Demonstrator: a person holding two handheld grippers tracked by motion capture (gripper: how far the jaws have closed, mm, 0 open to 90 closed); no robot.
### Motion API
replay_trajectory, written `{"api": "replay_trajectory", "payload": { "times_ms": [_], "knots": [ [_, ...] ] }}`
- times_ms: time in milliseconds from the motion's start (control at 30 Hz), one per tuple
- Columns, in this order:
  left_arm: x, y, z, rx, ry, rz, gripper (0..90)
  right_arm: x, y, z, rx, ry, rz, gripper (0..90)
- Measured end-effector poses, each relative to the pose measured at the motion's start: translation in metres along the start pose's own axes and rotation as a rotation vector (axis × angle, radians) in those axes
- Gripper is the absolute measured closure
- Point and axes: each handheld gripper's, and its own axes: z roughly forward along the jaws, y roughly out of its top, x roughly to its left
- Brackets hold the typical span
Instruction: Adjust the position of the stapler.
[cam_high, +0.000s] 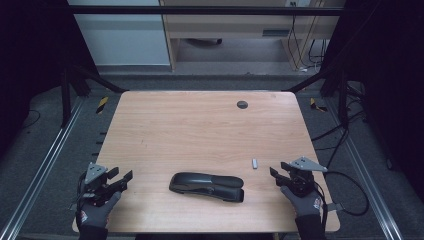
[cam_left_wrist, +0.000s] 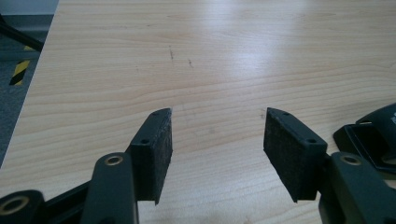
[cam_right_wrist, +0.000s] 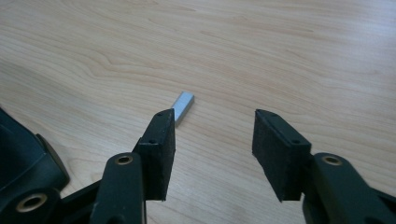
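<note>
- Stapler, a long black plastic one (cam_high: 206, 186), lies flat on the near part of the light wood-grain table (cam_high: 200, 125), between the two grippers and touching neither.
- Left gripper (cam_high: 122, 179) sits over the table's near left edge in a gloved hand (cam_high: 95, 210); its jaws are spread apart with bare wood between the pads, gripping nothing.
- In the left gripper view, the gripper (cam_left_wrist: 218, 135) points across the tabletop (cam_left_wrist: 210, 56), and one end of the stapler (cam_left_wrist: 373, 135) shows at the right edge, just beside the right jaw.
- Right gripper (cam_high: 276, 171) sits near the table's near right edge in the other gloved hand (cam_high: 305, 202), its jaws likewise spread wide and clear of everything.
- In the right gripper view, the gripper (cam_right_wrist: 214, 133) has the stapler's (cam_right_wrist: 23, 154) dark body at the lower left.
- Small silver-grey metal block (cam_high: 254, 163) lies a little farther on, near the right gripper and apart from the stapler; in the right gripper view this block (cam_right_wrist: 183, 106) rests just beyond the tip of the left-hand jaw.
- Round dark grommet hole (cam_high: 242, 104) sits at the table's far side, well apart from everything else.
</note>
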Motion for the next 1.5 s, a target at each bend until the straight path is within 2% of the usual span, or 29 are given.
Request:
{"api": "replay_trajectory", "payload": {
  "times_ms": [133,167,200,300,367,600,733,900,1167,1367,1500],
  "knots": [
    [0.002,-0.002,-0.005,-0.007,-0.012,-0.011,41.4,0.006,0.001,-0.001,-0.015,0.014,-0.009,50.5],
    [0.002,-0.002,-0.006,-0.009,-0.010,-0.014,41.3,0.008,0.001,-0.002,-0.017,0.023,0.008,55.8],
    [0.002,-0.002,-0.006,-0.012,-0.008,-0.013,41.3,0.011,0.001,-0.002,-0.008,0.064,0.021,57.7],
    [0.001,-0.001,-0.006,-0.012,-0.007,-0.003,41.3,0.015,0.002,-0.001,0.013,0.075,0.005,57.8],
    [-0.001,-0.001,-0.005,-0.006,-0.009,0.013,41.3,0.022,0.002,0.002,0.038,0.079,-0.023,61.5],
    [-0.007,-0.001,0.000,0.012,-0.011,0.047,41.8,0.037,0.000,0.001,0.031,0.108,-0.058,70.8],
    [-0.011,-0.001,0.002,0.025,-0.012,0.069,42.6,0.048,-0.003,-0.001,0.042,0.149,-0.086,79.0],
    [-0.012,-0.002,0.004,0.045,-0.013,0.077,41.5,0.056,-0.006,-0.003,0.043,0.175,-0.103,82.5],
    [-0.013,-0.002,0.005,0.047,-0.017,0.080,38.6,0.065,-0.008,-0.002,0.050,0.201,-0.120,85.4],
    [-0.013,-0.002,0.005,0.046,-0.017,0.089,36.0,0.075,-0.010,0.000,0.071,0.241,-0.129,90.0],
    [-0.015,-0.002,0.005,0.047,-0.017,0.089,34.3,0.082,-0.011,0.002,0.080,0.269,-0.146,90.0]
  ]
}}
